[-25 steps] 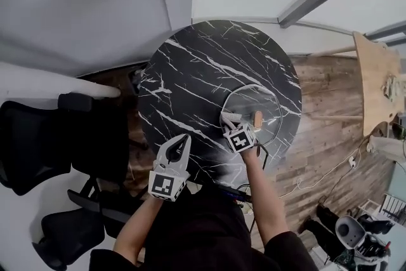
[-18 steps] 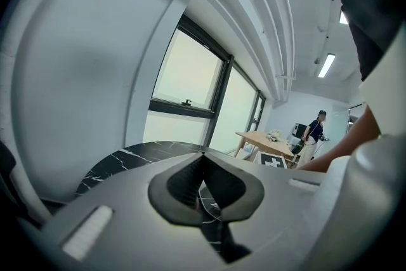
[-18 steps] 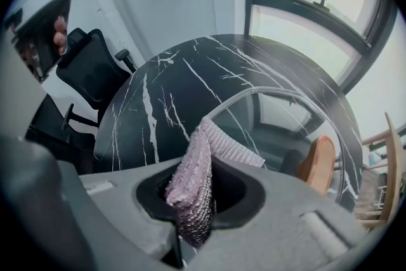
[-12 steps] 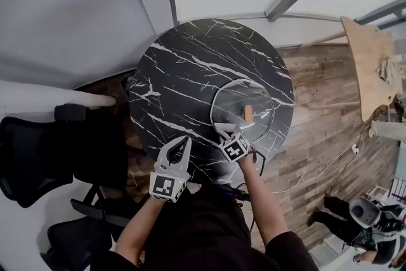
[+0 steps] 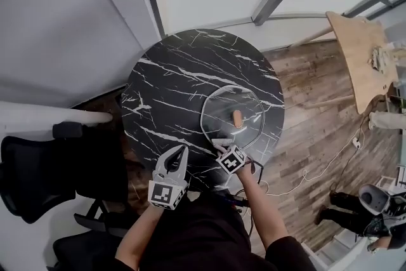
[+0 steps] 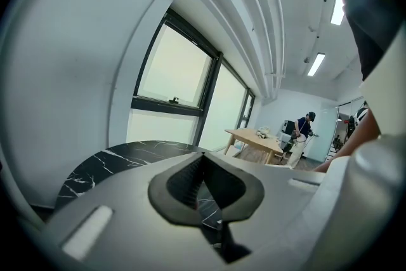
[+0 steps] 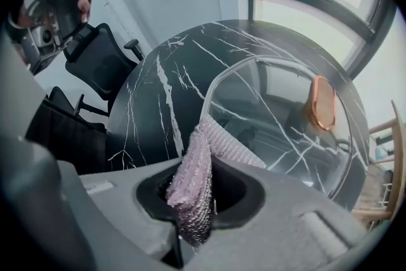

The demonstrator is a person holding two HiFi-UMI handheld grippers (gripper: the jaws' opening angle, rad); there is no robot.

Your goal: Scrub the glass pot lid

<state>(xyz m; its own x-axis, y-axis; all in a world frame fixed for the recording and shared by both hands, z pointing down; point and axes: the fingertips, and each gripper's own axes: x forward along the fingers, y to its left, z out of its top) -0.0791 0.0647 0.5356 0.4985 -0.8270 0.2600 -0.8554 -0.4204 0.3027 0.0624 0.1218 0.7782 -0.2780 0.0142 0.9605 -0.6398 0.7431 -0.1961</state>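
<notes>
The glass pot lid (image 5: 247,106) lies flat on the round black marble table (image 5: 171,92), towards its right near side, with a copper-brown knob (image 5: 236,117) at its centre. My right gripper (image 5: 220,142) is at the lid's near rim, shut on a pink scrubbing cloth (image 5: 223,136). In the right gripper view the cloth (image 7: 193,178) is pinched between the jaws and its free end lies over the lid (image 7: 279,105) rim, short of the knob (image 7: 320,103). My left gripper (image 5: 181,152) hovers at the table's near edge, left of the lid, shut and empty (image 6: 203,158).
Black office chairs (image 5: 38,162) stand to the left of the table. A wooden table (image 5: 355,54) is at the right on the wood floor, where a cable (image 5: 317,178) lies. A person (image 5: 374,206) stands at the lower right. A window (image 6: 177,98) is beyond the table.
My right gripper has drawn back with the cloth from beside the knob to the lid's near rim. The left gripper has stayed by the table's near edge.
</notes>
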